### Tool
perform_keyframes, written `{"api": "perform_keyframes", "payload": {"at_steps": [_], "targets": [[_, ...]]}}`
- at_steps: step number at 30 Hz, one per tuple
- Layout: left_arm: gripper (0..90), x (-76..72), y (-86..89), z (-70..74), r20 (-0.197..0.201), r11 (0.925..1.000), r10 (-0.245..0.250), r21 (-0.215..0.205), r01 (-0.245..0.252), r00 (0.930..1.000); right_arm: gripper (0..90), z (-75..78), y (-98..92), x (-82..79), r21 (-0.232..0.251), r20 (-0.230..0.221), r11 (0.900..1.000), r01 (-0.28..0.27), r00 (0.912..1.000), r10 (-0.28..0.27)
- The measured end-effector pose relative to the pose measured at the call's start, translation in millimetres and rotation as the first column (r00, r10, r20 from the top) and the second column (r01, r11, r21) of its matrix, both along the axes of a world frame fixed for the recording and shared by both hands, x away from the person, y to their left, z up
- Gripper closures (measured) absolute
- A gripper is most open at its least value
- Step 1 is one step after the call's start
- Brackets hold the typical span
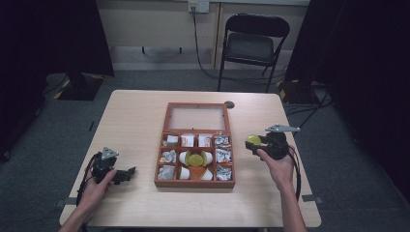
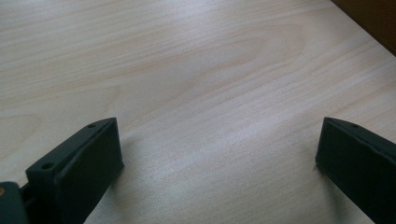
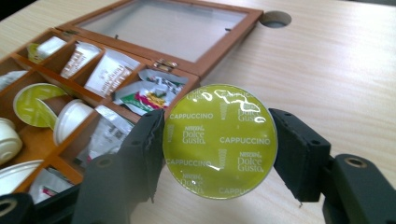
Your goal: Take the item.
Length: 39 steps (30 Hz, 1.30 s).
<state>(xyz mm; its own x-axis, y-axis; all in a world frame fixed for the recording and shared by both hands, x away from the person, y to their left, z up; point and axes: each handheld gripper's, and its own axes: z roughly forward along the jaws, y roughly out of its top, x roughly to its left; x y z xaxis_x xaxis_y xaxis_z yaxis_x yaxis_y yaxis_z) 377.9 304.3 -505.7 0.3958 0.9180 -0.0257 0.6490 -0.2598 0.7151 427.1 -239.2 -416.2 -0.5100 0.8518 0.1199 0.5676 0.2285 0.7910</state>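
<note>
Left to right. Your left gripper (image 1: 126, 173) rests low on the table (image 1: 135, 121), well apart from the wooden box (image 1: 195, 182); in the left gripper view its fingers (image 2: 88, 154) stand wide apart over bare wood, with nothing between them.

Centre: the box lies open, its glazed lid (image 1: 197, 117) folded flat away from you. Nine compartments show, in three rows of three. In the high view the far row holds sachets (image 1: 187, 140) and the right-hand column foil packets (image 1: 222, 155); the exact count of either cannot be told. The middle cell carries one capsule with a green lid (image 1: 196, 158) facing up, flanked by white capsule bodies (image 1: 184, 172); their number cannot be told for sure.

Right: your right gripper (image 1: 252, 143) is just beside the box's right wall, above the table. Its fingers (image 3: 149, 140) are closed on one coffee capsule (image 3: 219, 141), pressing its rim from either side. The capsule is round, so no long axis shows; its green foil face, printed "CAPPUCCINO", is turned toward the gripper's camera, and its body points away. In the high view the foil (image 1: 253, 140) faces up and slightly toward the box.

Far right: one round cable hole (image 3: 275, 19) lies in the table beyond the lid.
</note>
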Motion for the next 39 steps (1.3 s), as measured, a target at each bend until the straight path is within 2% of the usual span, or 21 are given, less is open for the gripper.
{"api": "perform_keyframes", "payload": {"at_steps": [7, 15, 39], "targets": [[0.0, 0.0, 0.2, 0.1, -0.001, 1.0000, -0.002, 0.003, 0.002, 1.0000, 39.0, -12.8, -3.0, 4.4, -0.009, -0.036, 1.000, 0.014, 0.9992, -0.015], [0.0, 0.0, 0.0, 0.0, 0.000, 1.0000, 0.000, 0.001, 0.000, 1.0000, 39.0, -29.9, -1.5, 9.4, -0.045, -0.083, 0.999, 0.018, 0.9964, -0.021], [0.0, 0.0, 0.1, 0.1, -0.001, 1.0000, -0.002, 0.002, 0.002, 1.0000, 38.8, -50.3, -0.1, 15.7, -0.078, -0.126, 0.997, 0.020, 0.9916, -0.029]]}}
